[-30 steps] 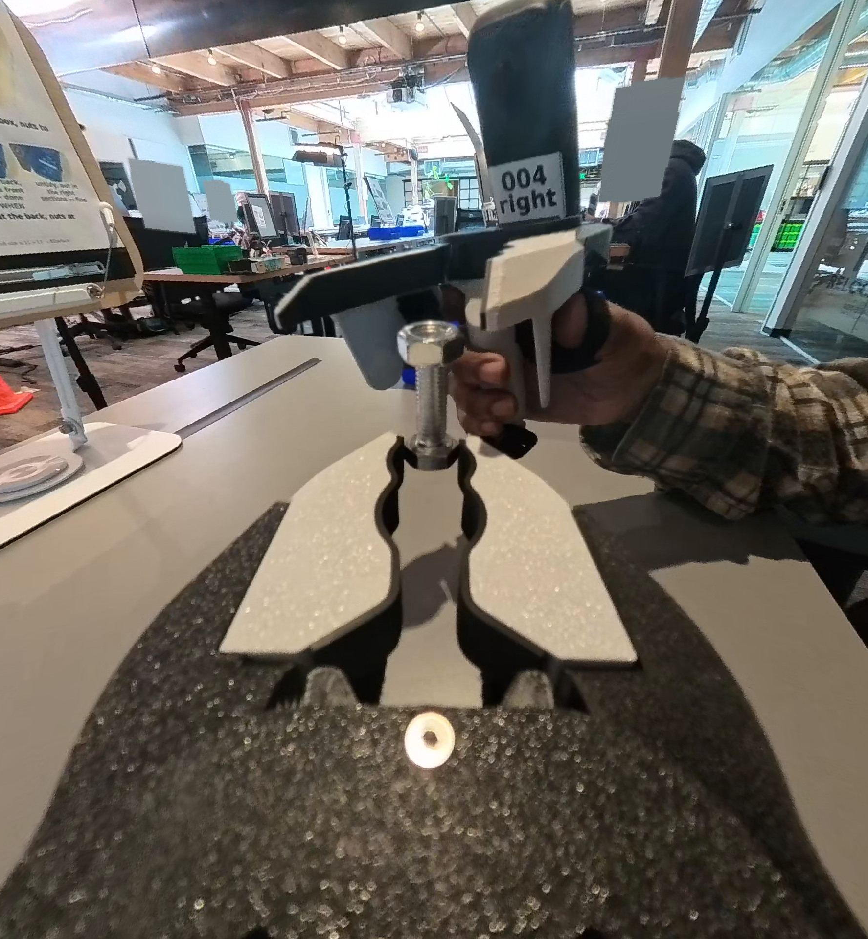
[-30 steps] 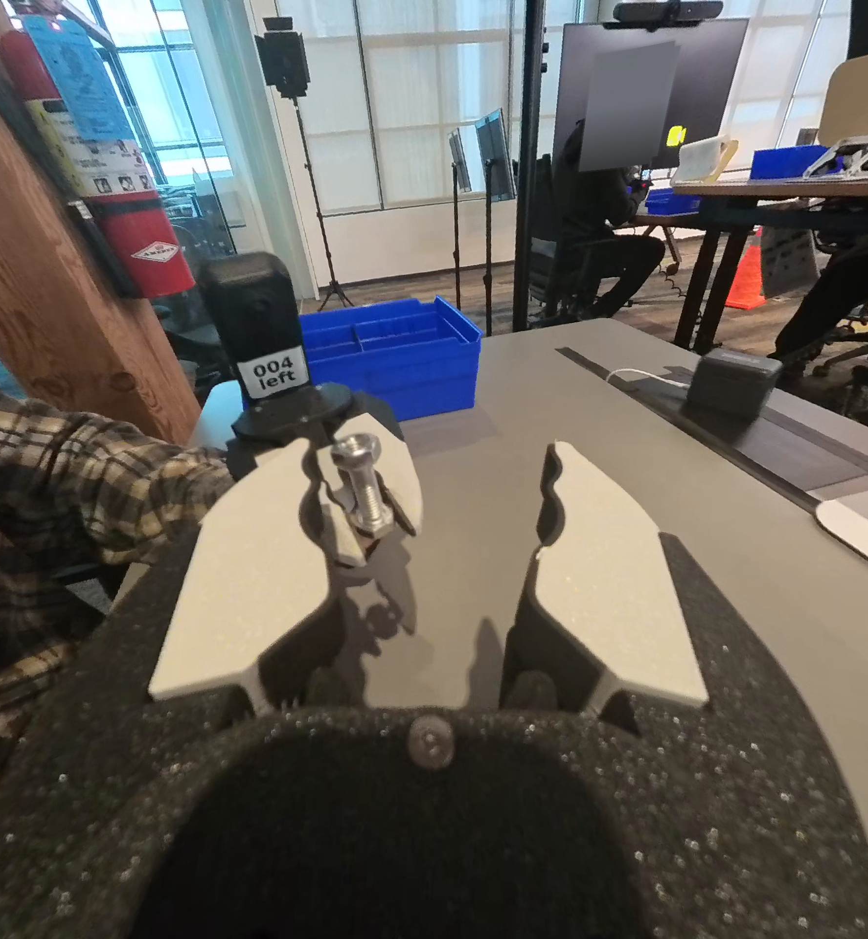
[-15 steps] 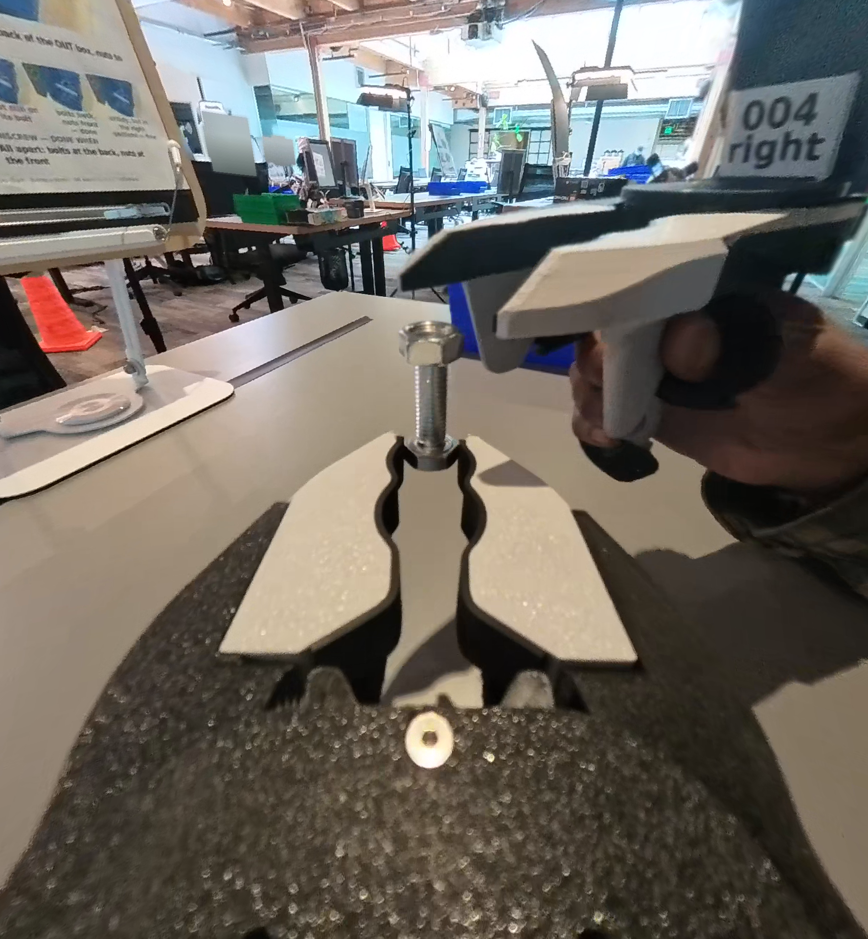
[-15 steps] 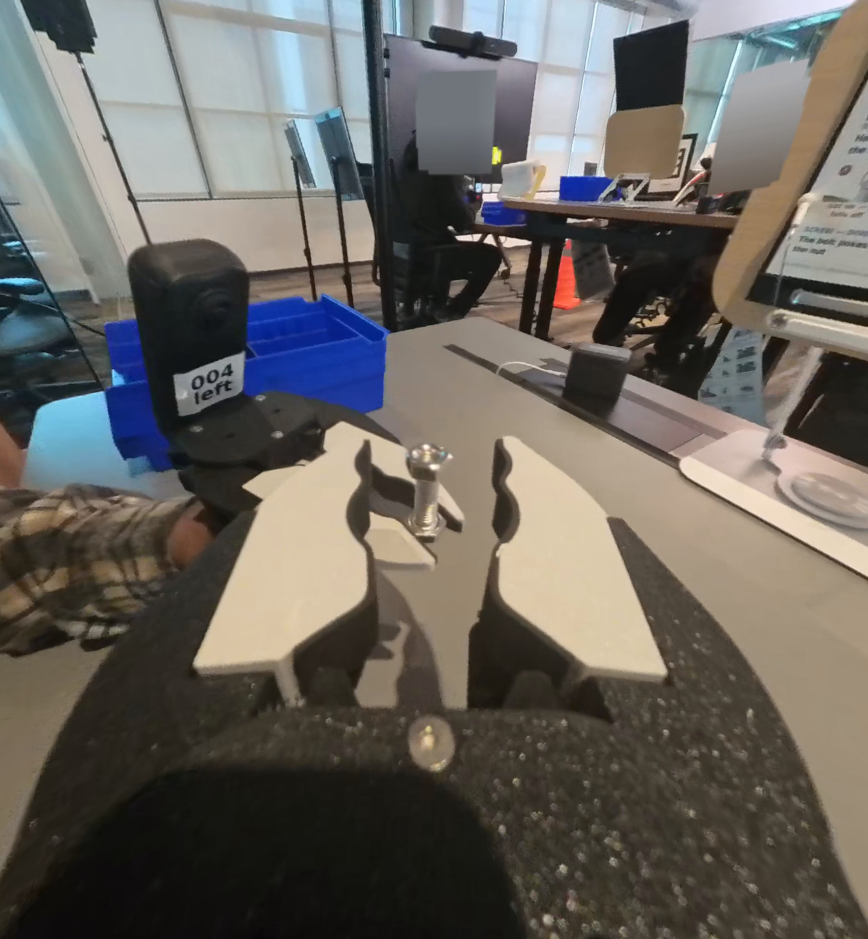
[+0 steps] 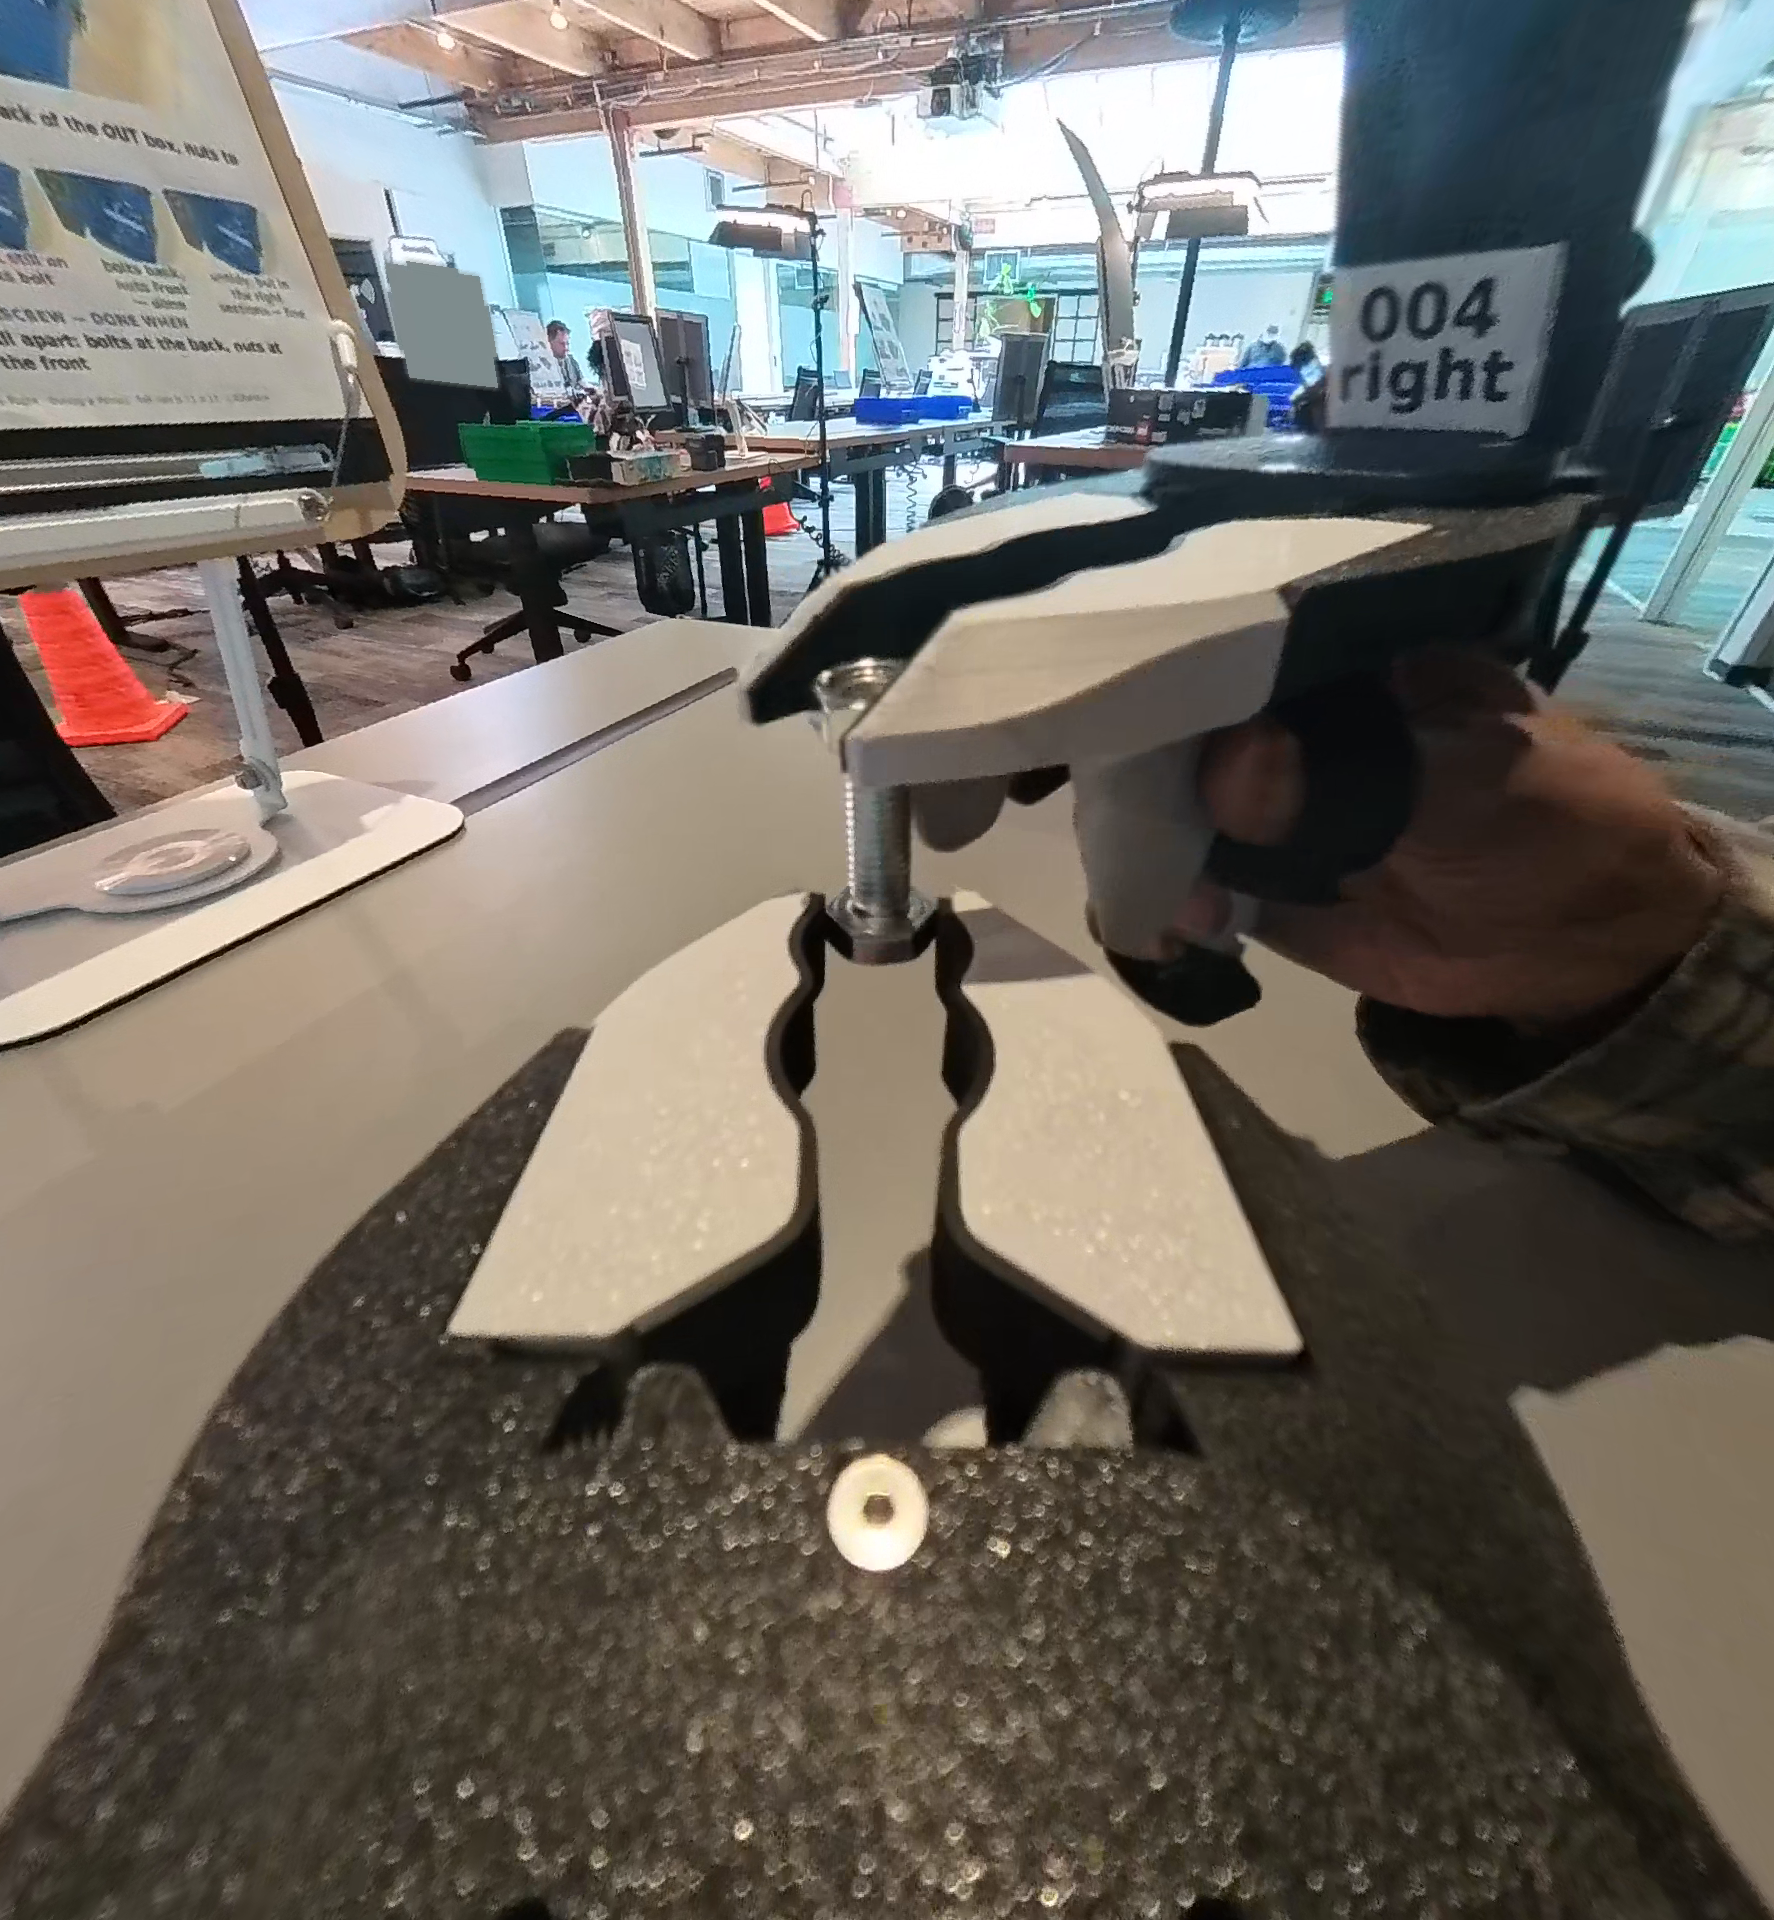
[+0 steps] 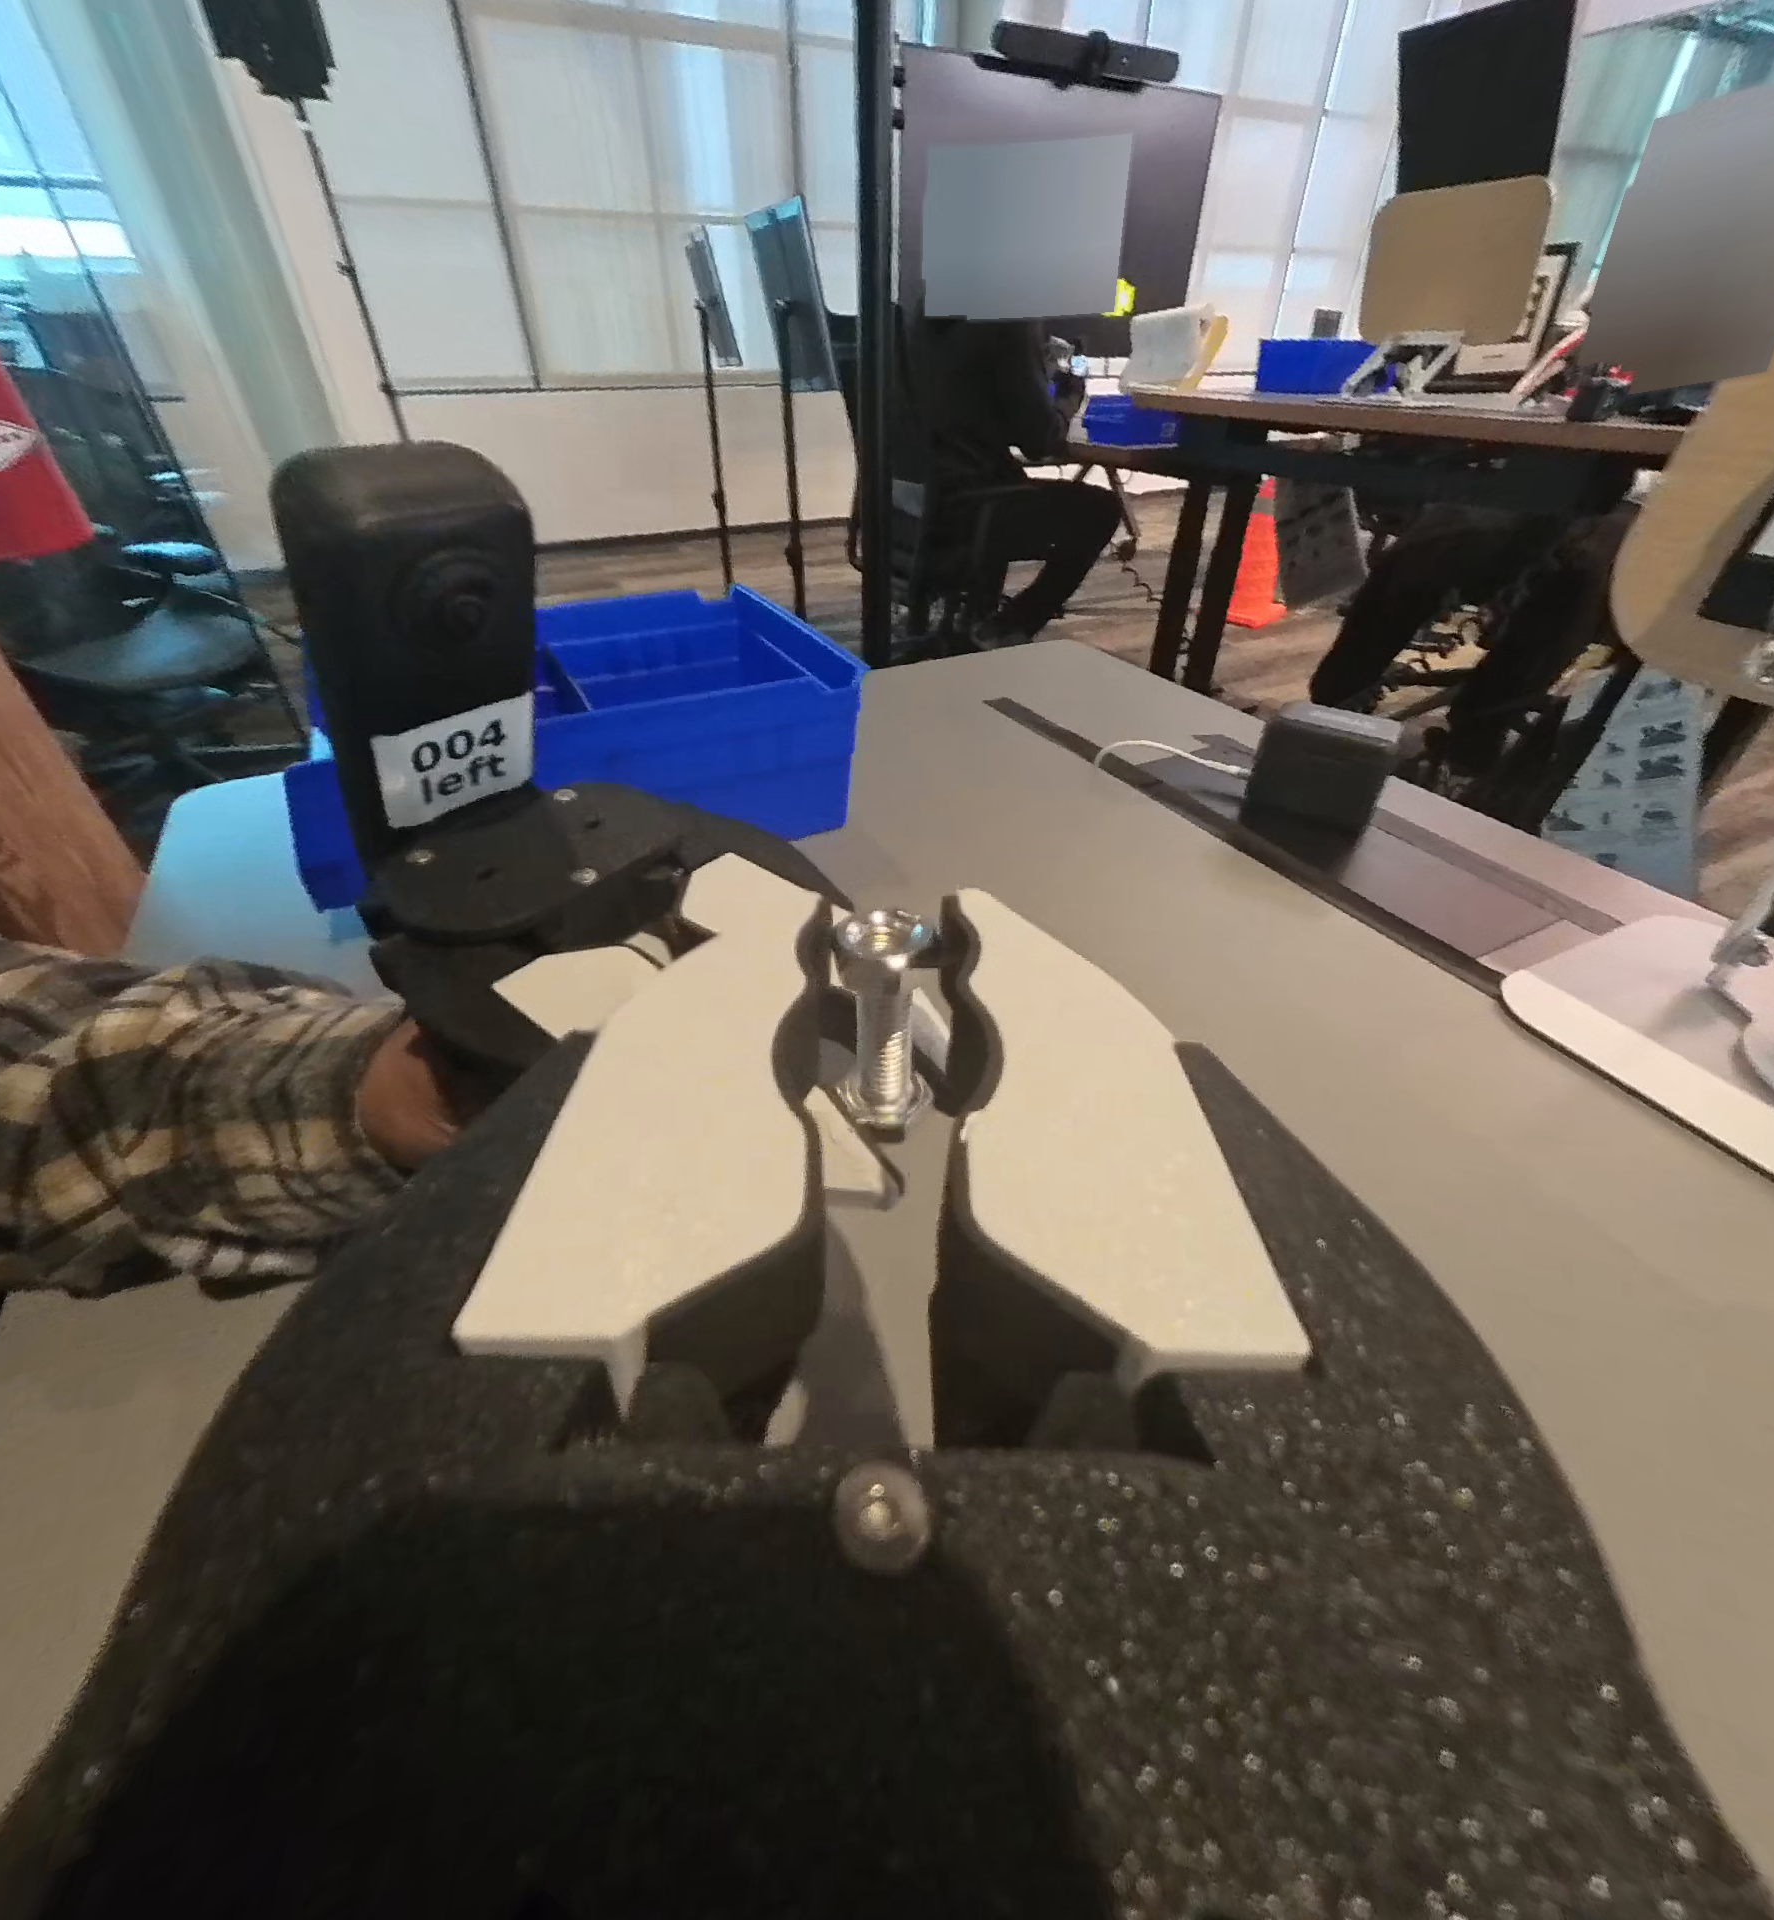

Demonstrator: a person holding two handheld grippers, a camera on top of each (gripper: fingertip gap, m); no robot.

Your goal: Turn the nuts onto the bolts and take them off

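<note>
The bolt [image 5: 872, 805] stands upright above the grey bench [image 5: 363, 997], held in the air between the two grippers, over the bench's middle stretch. Its threaded shank runs down into a hex nut [image 5: 875, 923], which sits at the lower end of the thread. The left gripper [image 5: 875, 925] is narrowed onto that nut, the notches at its fingertips [image 5: 758, 935] pressing the nut's flats from both sides. The bolt's head [image 6: 883, 937] is at the top, and the right gripper [image 6: 885, 940] is closed around it, its white fingers [image 6: 1049, 1049] meeting the head on either side; in the left wrist view this gripper reaches in level from the right, with a hand [image 5: 1434, 831] in a plaid sleeve on its handle. Toward the bench's far left corner in the right wrist view stands a blue bin [image 6: 717, 707] with dividers. A white stand base [image 5: 187, 862] carrying an instruction board [image 5: 114, 208] rests near the bench's opposite edge.
</note>
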